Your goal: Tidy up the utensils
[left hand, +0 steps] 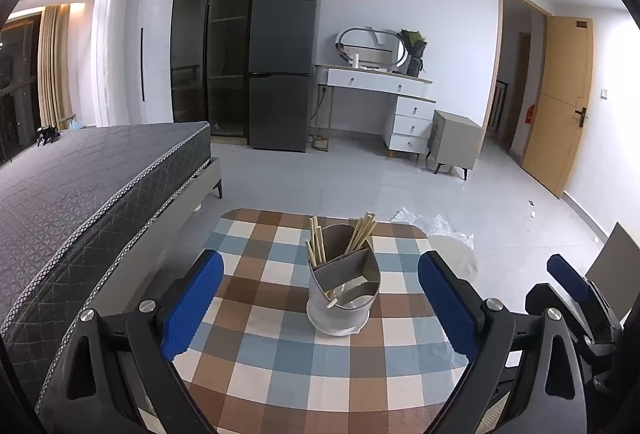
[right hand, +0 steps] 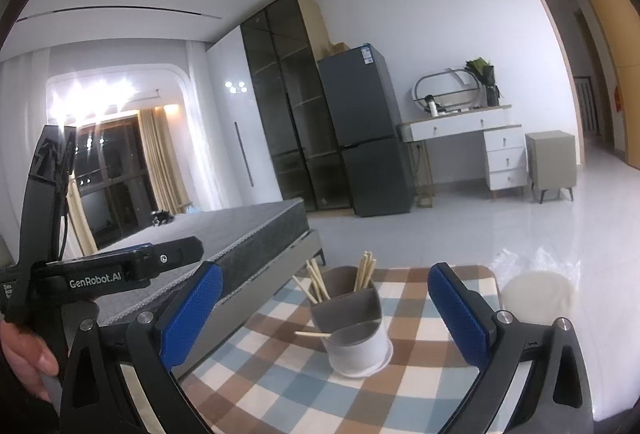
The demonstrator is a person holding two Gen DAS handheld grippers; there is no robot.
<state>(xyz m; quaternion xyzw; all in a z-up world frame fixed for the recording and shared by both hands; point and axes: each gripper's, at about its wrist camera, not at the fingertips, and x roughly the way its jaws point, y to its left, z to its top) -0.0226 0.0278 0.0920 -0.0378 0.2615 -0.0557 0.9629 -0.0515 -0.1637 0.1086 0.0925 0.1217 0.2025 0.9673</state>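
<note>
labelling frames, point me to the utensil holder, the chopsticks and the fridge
utensil holder (left hand: 352,308): left wrist view, front wall
chopsticks (left hand: 363,230): left wrist view, right bundle's shafts
fridge (left hand: 282,74): left wrist view, door front

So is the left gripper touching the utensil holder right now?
Apart. The left wrist view shows the left gripper wide open, with checked tablecloth visible between each blue pad and the utensil holder.

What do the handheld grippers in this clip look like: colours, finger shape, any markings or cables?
Both the left gripper and right gripper have black angular frames with silver bolts and flat, textured blue fingers. The right wrist view shows white "GenRobot.AI" lettering on the left gripper's body and a thin black cable.
</note>
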